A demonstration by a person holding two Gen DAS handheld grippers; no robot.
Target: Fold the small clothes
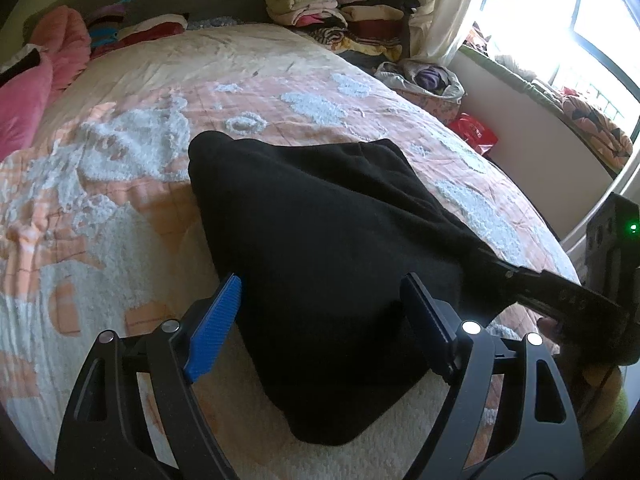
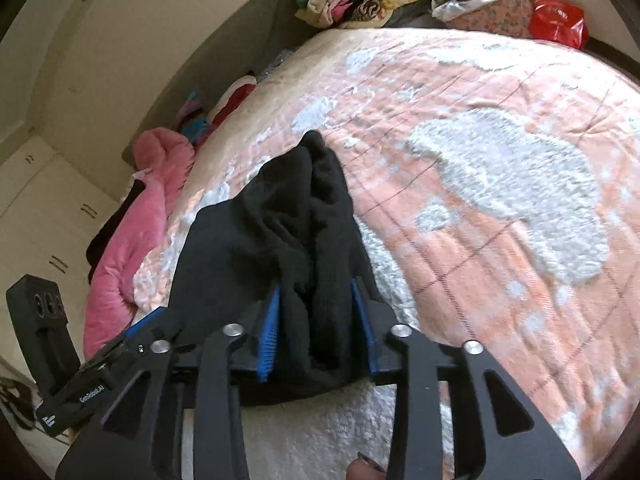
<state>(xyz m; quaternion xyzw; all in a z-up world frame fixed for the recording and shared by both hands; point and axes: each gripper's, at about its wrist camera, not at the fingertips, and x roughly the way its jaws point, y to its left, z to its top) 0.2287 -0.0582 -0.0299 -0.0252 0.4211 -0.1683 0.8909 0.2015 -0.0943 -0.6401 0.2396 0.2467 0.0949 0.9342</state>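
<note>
Sunlight from the window (image 1: 560, 12) falls across a bed (image 1: 120, 208) spread with a peach and white quilt, piles of clothes (image 1: 340, 12) stacked at its far side. Near the front edge lies a small black garment (image 1: 320, 220), bunched and partly lifted at one end. It looks soft, light and floppy, likely to sag and slide wherever it is unsupported, so its corners or hem seem the best places to take hold. Over it, the left hand-held gripper (image 1: 320, 320) hangs with fingers spread wide, grasping nothing. At the lifted end, the right hand-held gripper (image 2: 316, 320) has a thick fold of the cloth pinched between its blue pads (image 2: 270, 336).
</note>
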